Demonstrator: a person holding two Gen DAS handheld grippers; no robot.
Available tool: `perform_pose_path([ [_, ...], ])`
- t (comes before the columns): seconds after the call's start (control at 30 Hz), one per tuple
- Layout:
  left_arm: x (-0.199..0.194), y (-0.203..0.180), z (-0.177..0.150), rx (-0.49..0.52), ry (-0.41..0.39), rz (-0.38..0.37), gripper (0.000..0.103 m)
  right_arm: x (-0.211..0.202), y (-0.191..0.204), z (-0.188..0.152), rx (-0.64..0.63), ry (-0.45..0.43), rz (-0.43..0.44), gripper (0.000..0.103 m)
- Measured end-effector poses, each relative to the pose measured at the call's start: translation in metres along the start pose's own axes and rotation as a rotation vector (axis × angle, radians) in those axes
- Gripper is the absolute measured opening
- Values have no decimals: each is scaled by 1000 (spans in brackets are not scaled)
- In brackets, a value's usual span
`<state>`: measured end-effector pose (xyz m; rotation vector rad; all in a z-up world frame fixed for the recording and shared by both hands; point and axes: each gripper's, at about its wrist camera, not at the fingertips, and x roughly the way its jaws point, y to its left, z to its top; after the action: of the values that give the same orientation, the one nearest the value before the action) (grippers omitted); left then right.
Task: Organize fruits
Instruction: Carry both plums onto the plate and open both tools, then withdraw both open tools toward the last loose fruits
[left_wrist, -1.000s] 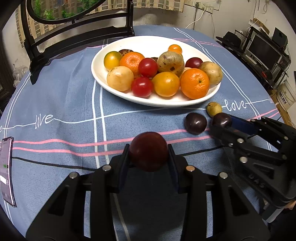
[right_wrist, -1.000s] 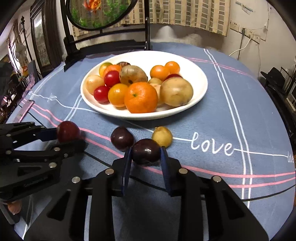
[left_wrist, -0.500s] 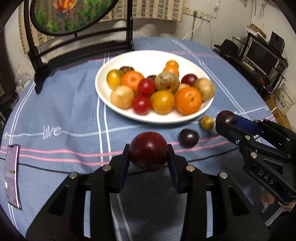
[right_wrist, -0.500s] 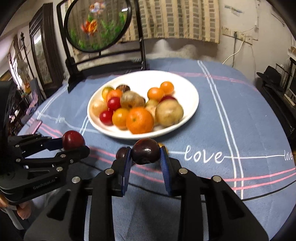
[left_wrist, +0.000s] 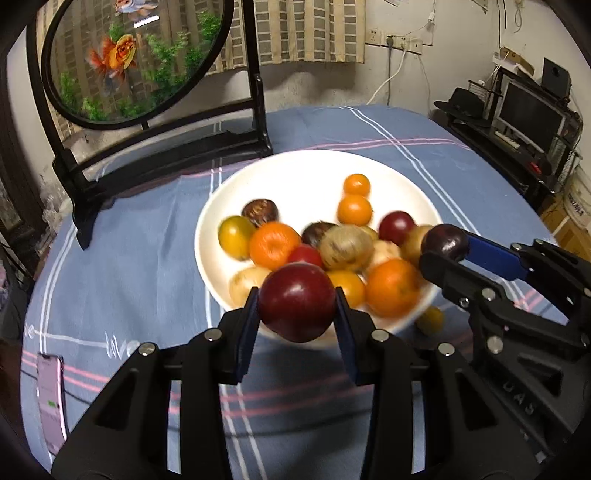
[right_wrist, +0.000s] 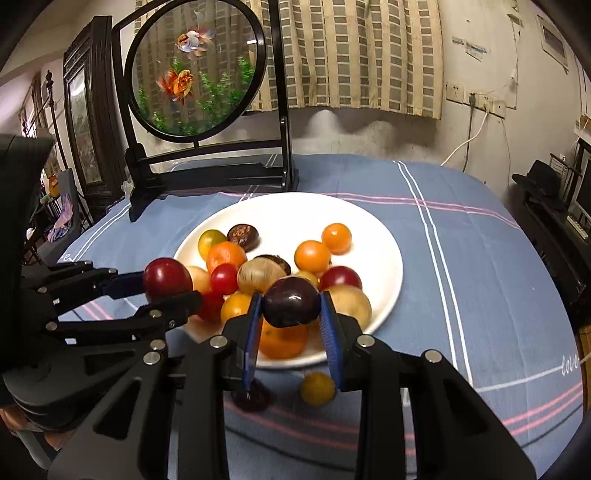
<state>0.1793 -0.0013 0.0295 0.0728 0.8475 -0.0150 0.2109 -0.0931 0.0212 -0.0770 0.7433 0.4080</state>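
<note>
We hold 2 fruits over the heaped round white plate (right_wrist: 384, 295) for dropping in: left gripper (left_wrist: 296, 303) jaws clamp a glossy red plum (left_wrist: 296, 301), right gripper (right_wrist: 291, 303) jaws clamp a dark purple plum (right_wrist: 291, 301).

Table with blue striped cloth

The table (right_wrist: 461, 266) was covered by a blue cloth with white and pink stripes. On it stood a white plate (right_wrist: 373, 236) heaped with fruit, a black-framed round goldfish screen (left_wrist: 162, 147), a phone (left_wrist: 50, 398), a small yellow fruit (right_wrist: 317, 388) and a dark fruit (right_wrist: 255, 397).
</note>
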Motion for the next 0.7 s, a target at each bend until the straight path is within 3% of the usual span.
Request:
perform_pose_path([
  [0.23, 33, 14, 16, -33, 25, 3, 40, 29, 1, 6, -11, -21, -6, 32],
  [0.3, 36, 15, 19, -40, 4, 22, 47, 37, 2, 4, -21, 0, -5, 35],
  [0.37, 37, 15, 20, -34, -17, 65, 66, 39, 0, 2, -23, -3, -13, 37],
  [0.53, 33, 27, 21, -106, -20, 34, 70, 31, 0, 4, -19, -28, -28, 52],
  [0.7, 18, 31, 16, -116, -38, 38, 74, 19, -4, 4, 4, -41, -13, 52],
])
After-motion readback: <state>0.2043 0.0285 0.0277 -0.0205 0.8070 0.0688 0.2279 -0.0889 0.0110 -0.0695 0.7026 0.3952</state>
